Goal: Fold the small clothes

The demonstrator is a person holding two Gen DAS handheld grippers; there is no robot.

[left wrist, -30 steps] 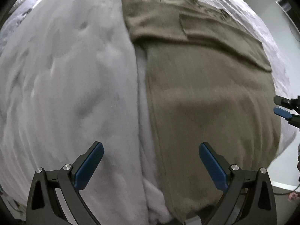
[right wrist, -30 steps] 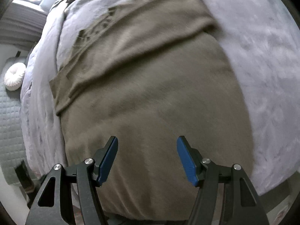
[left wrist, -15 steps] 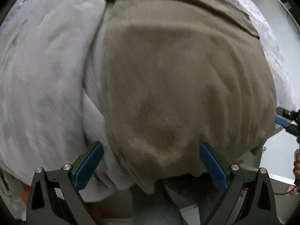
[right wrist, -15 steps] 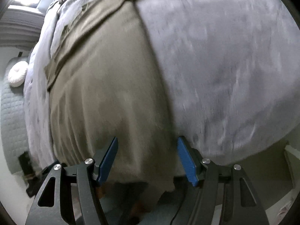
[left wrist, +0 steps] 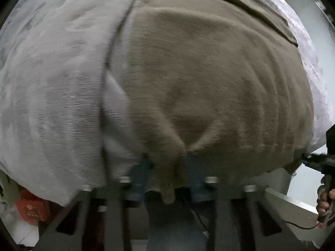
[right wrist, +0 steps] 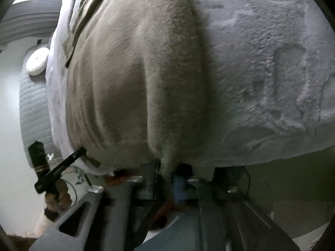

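An olive-brown knit sweater (left wrist: 209, 73) lies flat on a grey fleece blanket (left wrist: 52, 83), its hem hanging at the bed's near edge. My left gripper (left wrist: 167, 171) is shut on the sweater's hem near its left corner, cloth bunched between the blue pads. In the right wrist view the sweater (right wrist: 125, 73) fills the left half. My right gripper (right wrist: 169, 177) is shut on the hem at its right corner, next to the blanket (right wrist: 261, 73). Each gripper shows in the other's view: the right one (left wrist: 314, 159) and the left one (right wrist: 60, 169).
The bed's edge drops off just below both grippers. A red box (left wrist: 31, 209) sits on the floor at lower left. A quilted grey headboard (right wrist: 33, 104) and a round white cushion (right wrist: 37, 60) stand at the far left.
Both grippers dropped from above the sweater to the near bed edge and closed from wide open onto the hem. The cloth now bunches at both pinch points.
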